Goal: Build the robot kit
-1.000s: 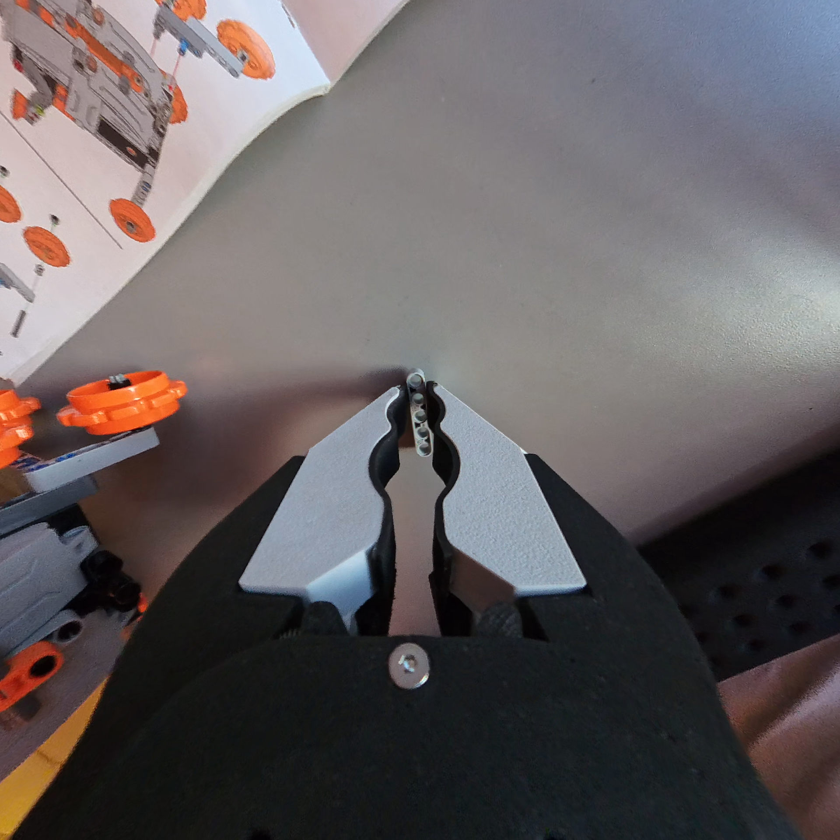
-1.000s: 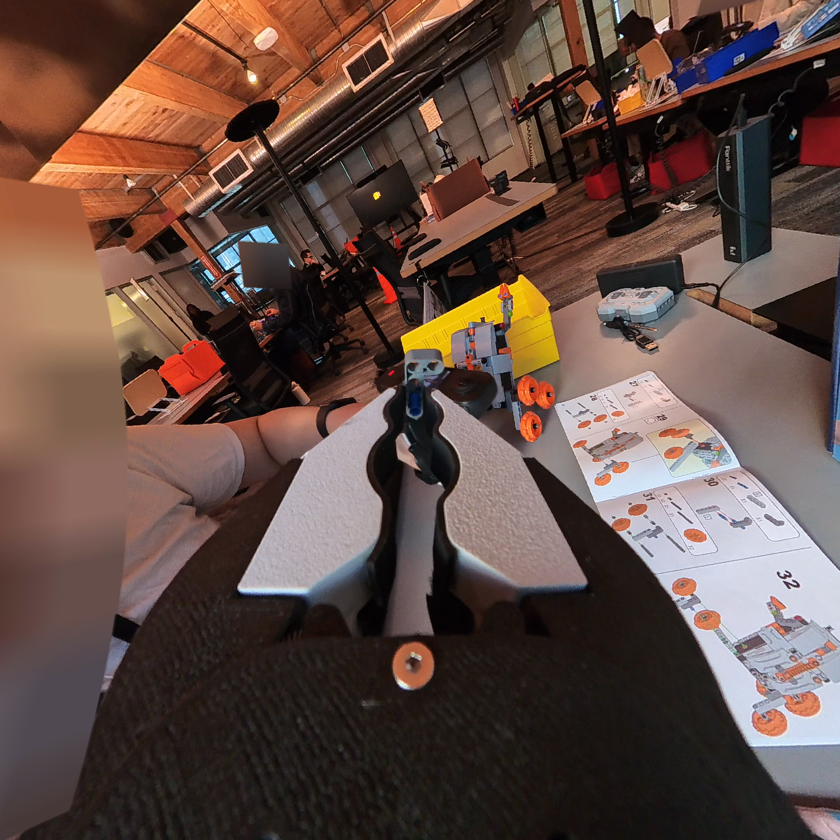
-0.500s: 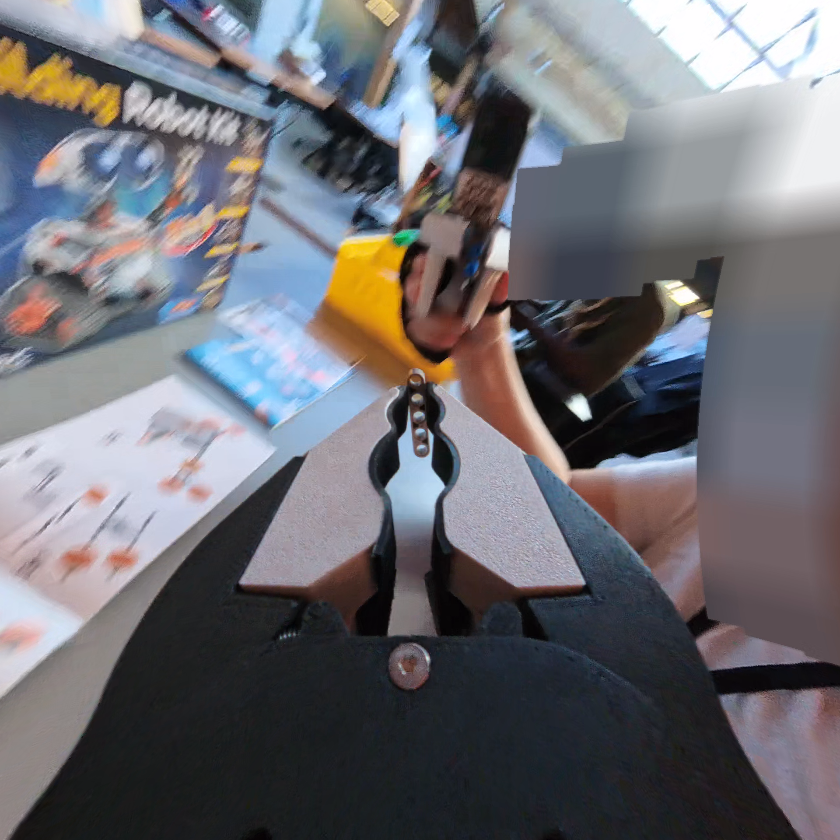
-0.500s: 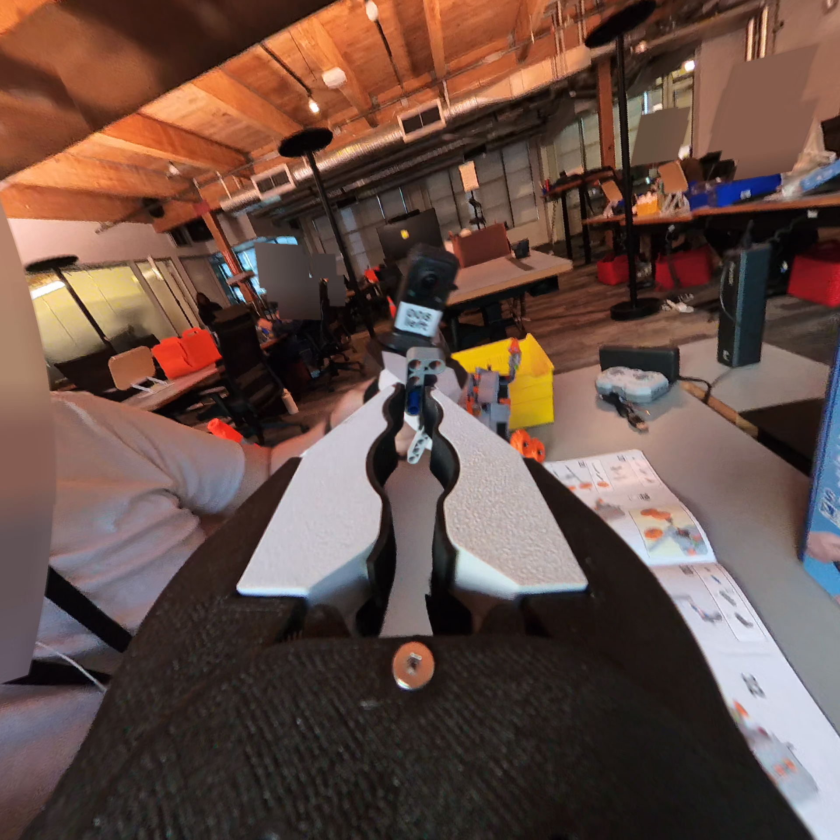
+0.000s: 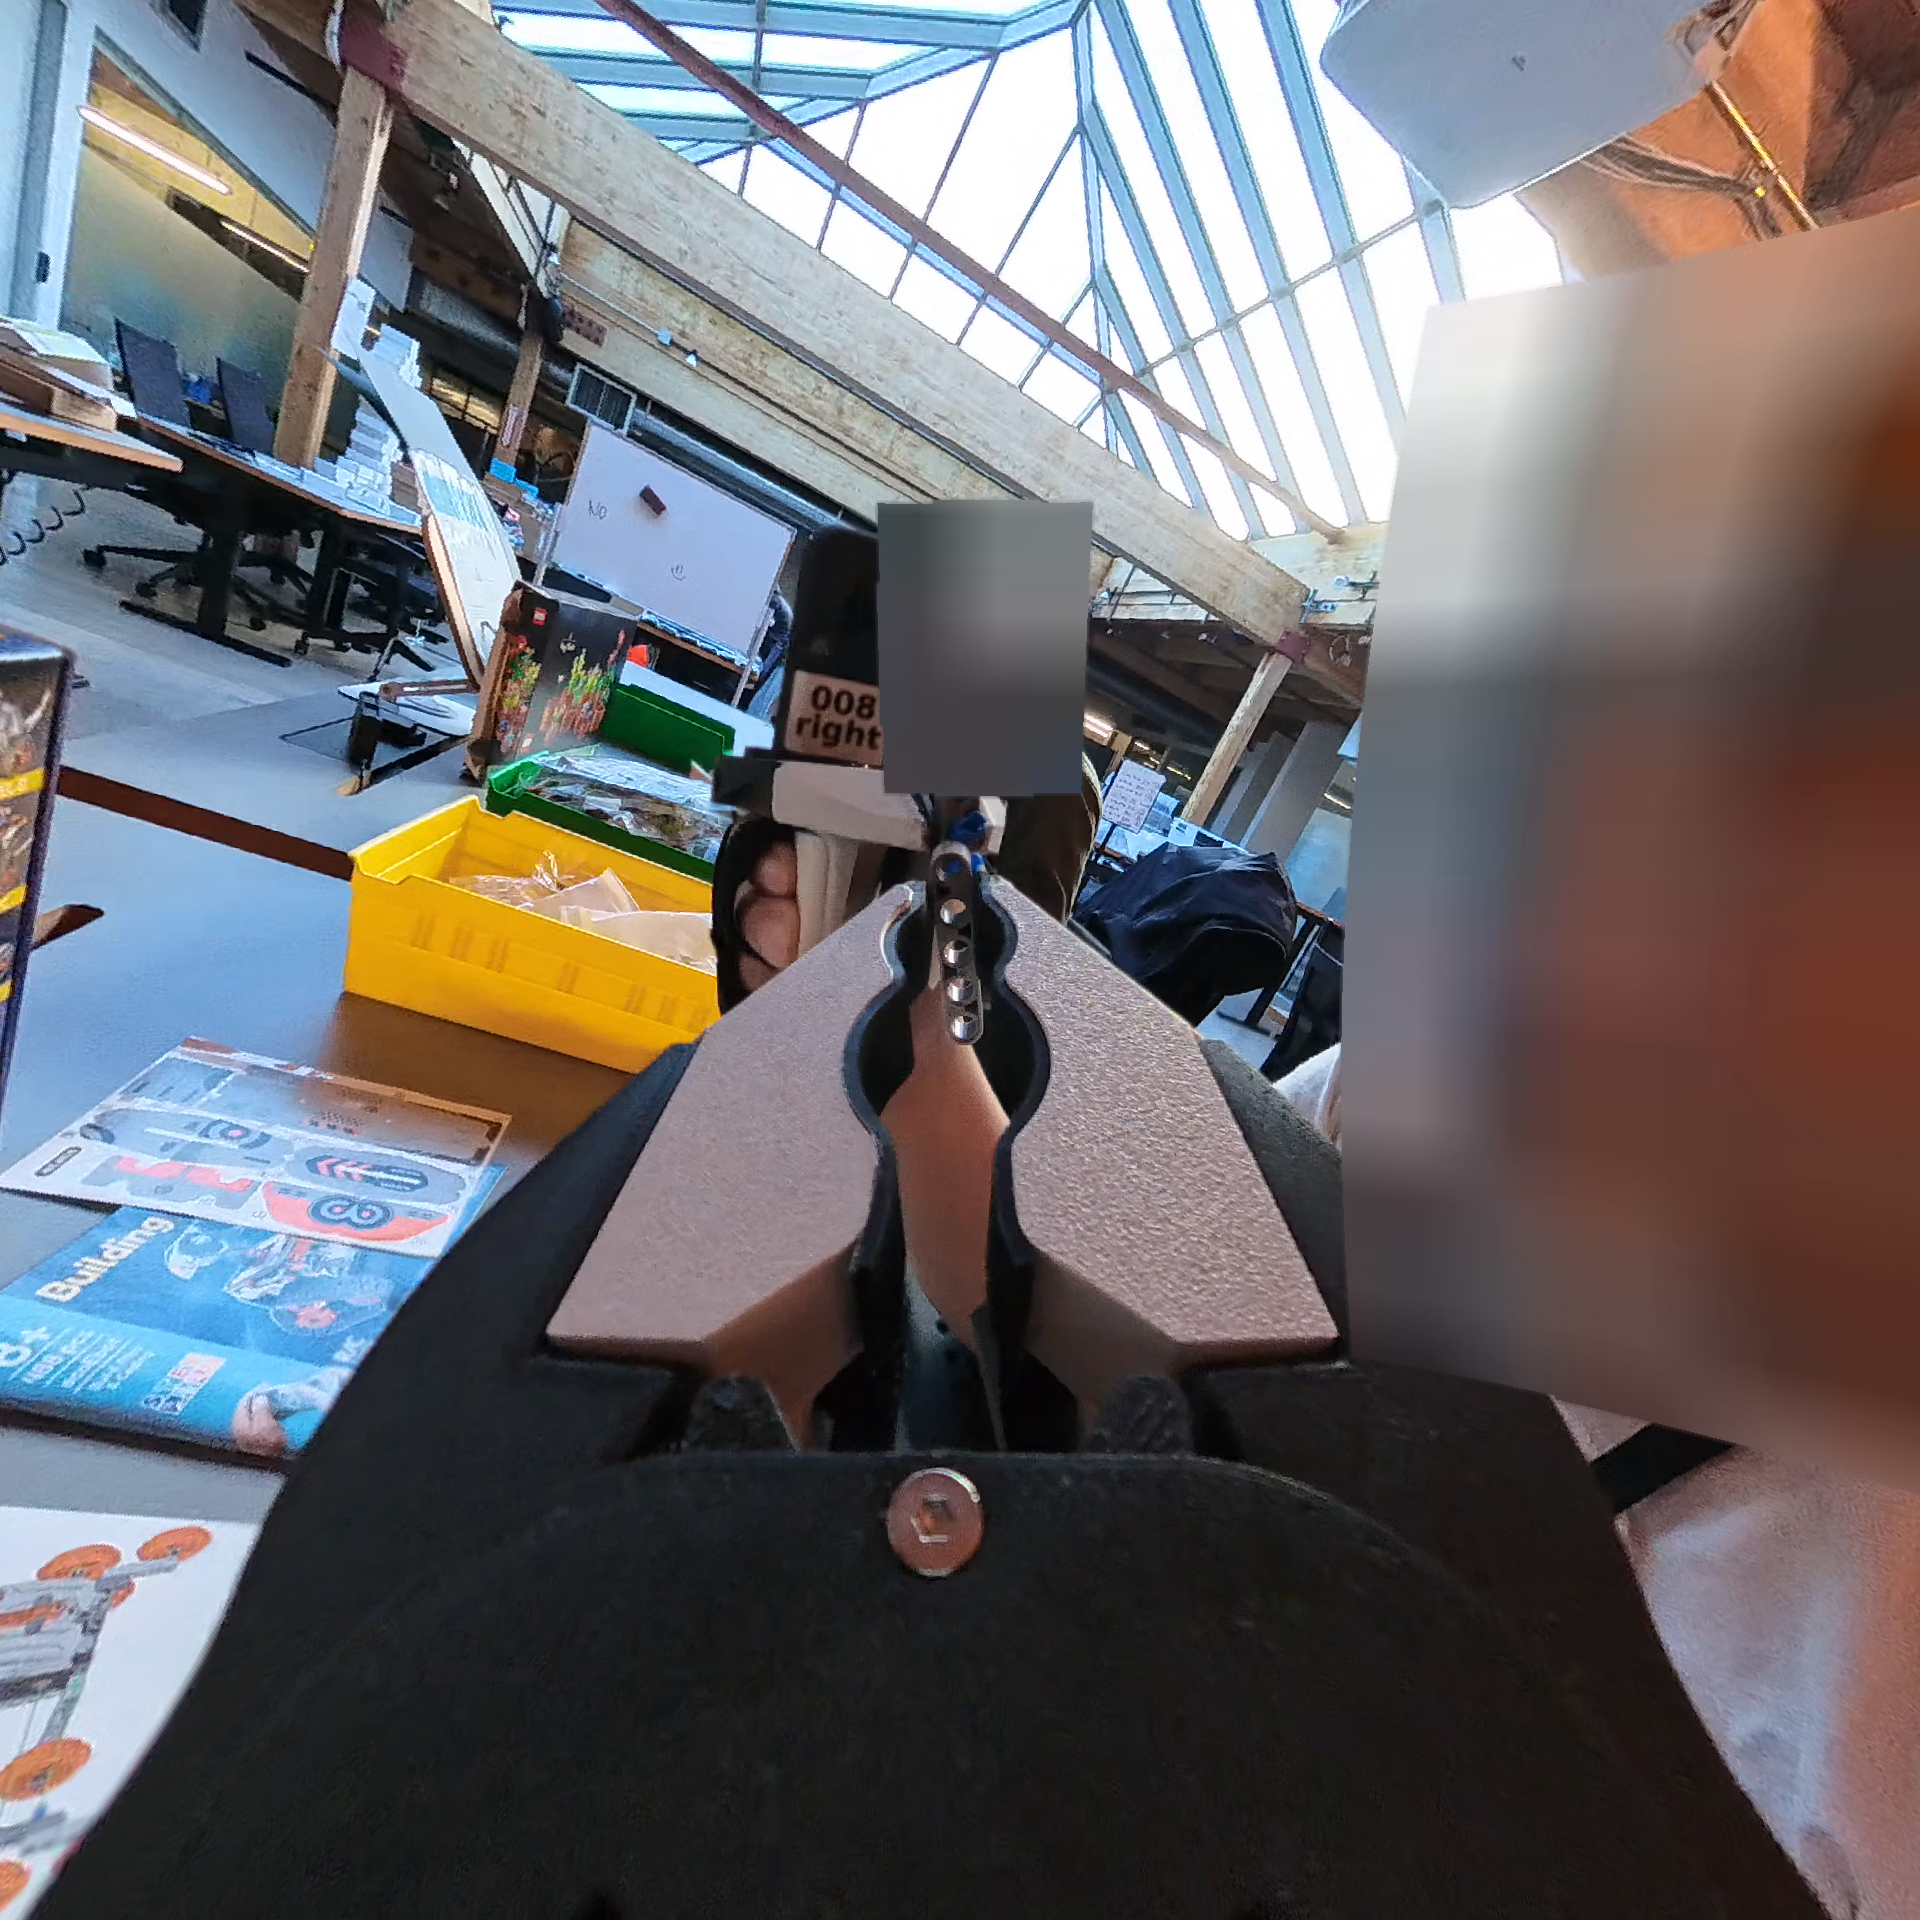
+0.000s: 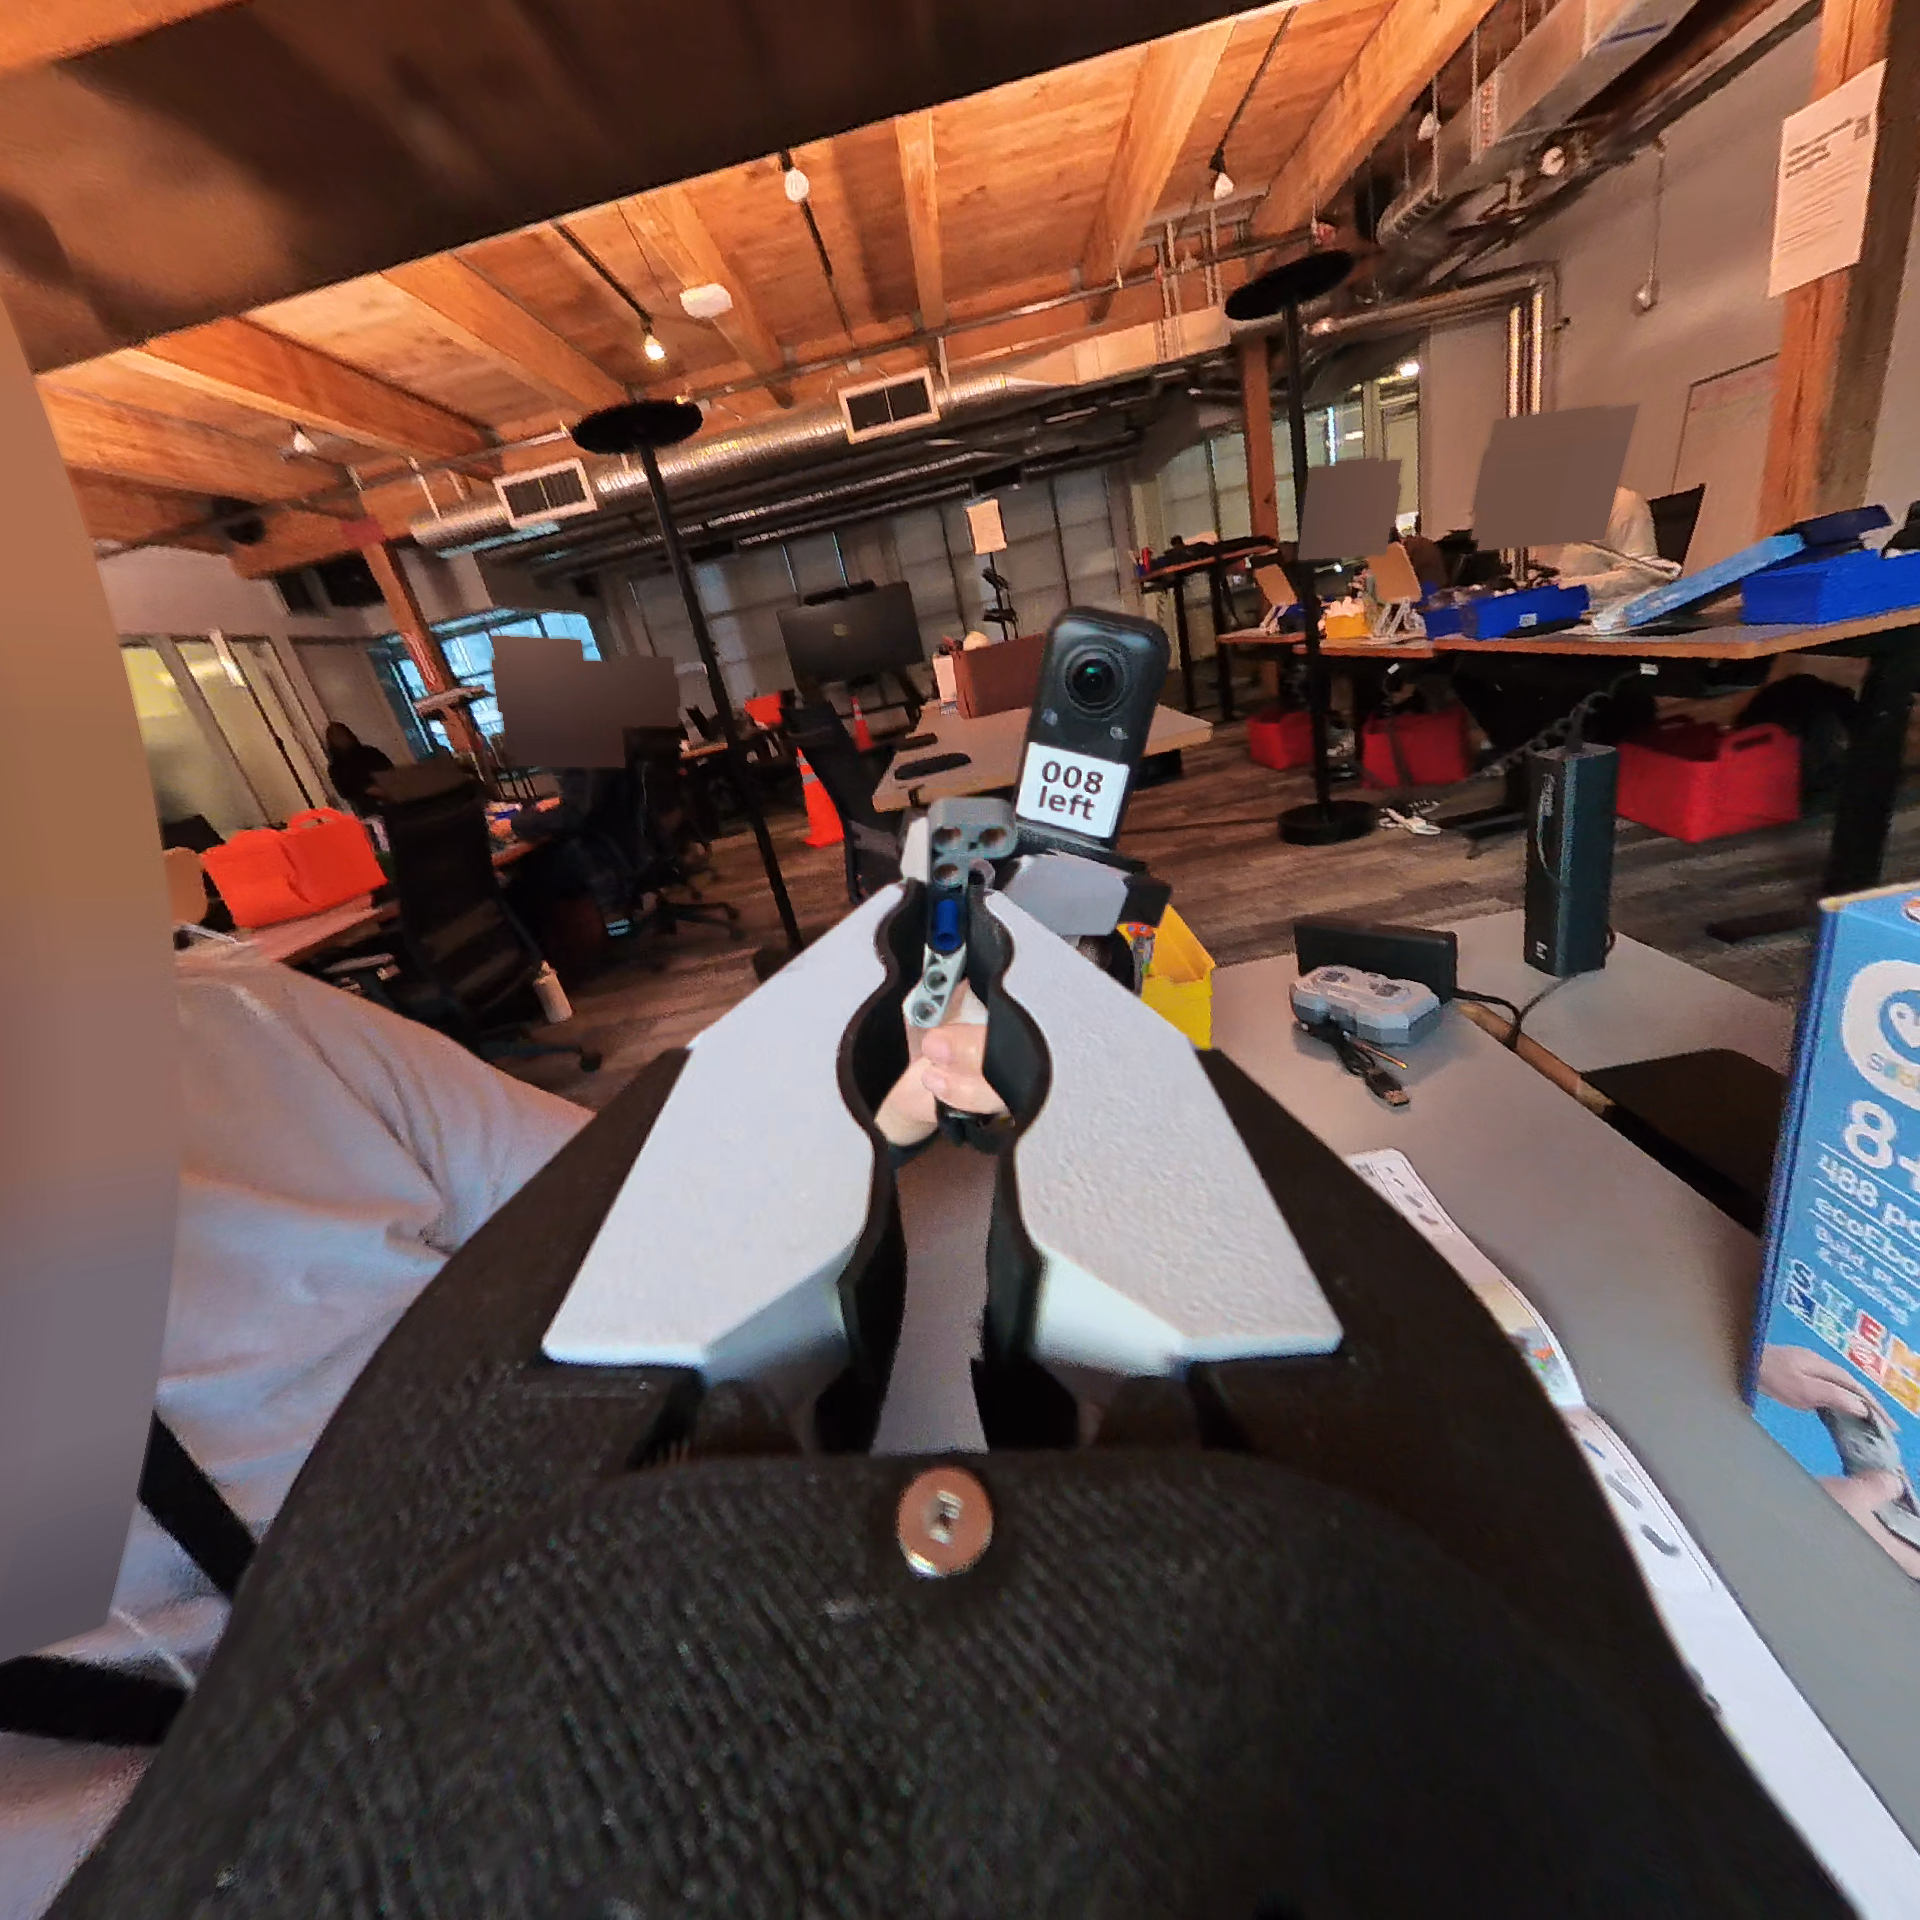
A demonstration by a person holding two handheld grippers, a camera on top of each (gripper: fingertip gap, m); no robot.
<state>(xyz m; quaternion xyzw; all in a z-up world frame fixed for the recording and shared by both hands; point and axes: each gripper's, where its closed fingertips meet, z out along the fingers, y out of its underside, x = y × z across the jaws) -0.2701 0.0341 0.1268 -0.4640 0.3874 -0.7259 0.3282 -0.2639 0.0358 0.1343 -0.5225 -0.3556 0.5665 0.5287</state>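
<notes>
My left gripper (image 5: 951,904) is shut on a thin grey beam (image 5: 958,966) with a row of holes and holds it in the air. My right gripper (image 6: 951,894) is shut on a small assembly (image 6: 940,966) made of a grey beam, a blue pin (image 6: 943,920) and a grey two-hole connector (image 6: 971,836) on top. The two grippers face each other, tips close together. The right gripper (image 5: 831,810) shows ahead in the left wrist view, with its blue pin (image 5: 968,826) just above my beam's tip. The left gripper (image 6: 1070,894) shows ahead in the right wrist view.
On the grey table (image 5: 187,956) stand a yellow bin (image 5: 499,935) with bags, a green bin (image 5: 623,800), a sticker sheet (image 5: 260,1153) and a blue booklet (image 5: 208,1309). A blue box (image 6: 1849,1195) and a grey controller (image 6: 1361,1003) sit to the right. A person's lap lies below. My left and right fingertips are right by each other.
My left gripper lifted the grey beam off the table and swung up to face the right gripper. The right gripper levelled out, and the two tips came together.
</notes>
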